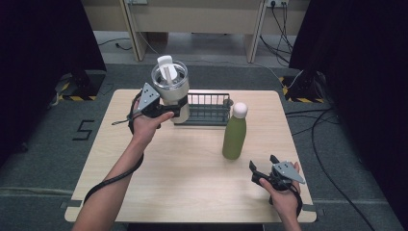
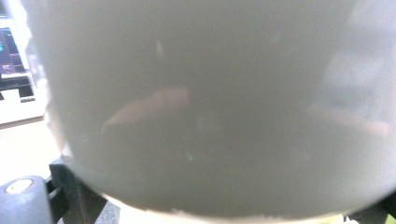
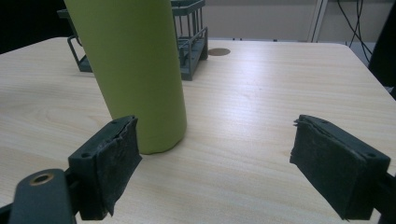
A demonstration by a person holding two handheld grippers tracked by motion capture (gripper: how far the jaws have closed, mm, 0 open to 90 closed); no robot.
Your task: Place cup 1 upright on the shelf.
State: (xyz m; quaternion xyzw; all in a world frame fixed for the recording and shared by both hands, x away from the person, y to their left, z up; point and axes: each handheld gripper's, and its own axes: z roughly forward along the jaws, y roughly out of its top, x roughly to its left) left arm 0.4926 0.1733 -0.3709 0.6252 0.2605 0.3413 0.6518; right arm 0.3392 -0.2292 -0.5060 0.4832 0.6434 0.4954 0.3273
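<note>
**Tumbler gripped at the rack; green bottle standing ahead of the spread right jaws**

High view: left gripper (image 1: 168,111) clamped on the lower body of a pale tumbler (image 1: 171,84), held upright at the left end of the dark wire rack (image 1: 208,109) near the table's (image 1: 192,183) far edge. Whether the tumbler's base rests in the rack or hangs just above it cannot be told. Clear lid and a white straw piece show on top from here.

Left gripper view: the tumbler wall (image 2: 210,102) sits hard against the lens, a blurred grey-white surface; lid and straw are out of frame. A dark bit of rack (image 2: 70,191) shows below at left.

High view: green bottle (image 1: 235,134) with a white cap stands upright just in front of the rack's right end. Right gripper (image 1: 265,172) is low over the table near the front right corner, up-left of it the bottle, apart.

Right gripper view: jaws spread wide, nothing between them. The bottle (image 3: 135,70) stands just beyond the left pad (image 3: 116,154), not touching, cap cut off by the frame. Rack (image 3: 189,42) directly behind the bottle.
</note>
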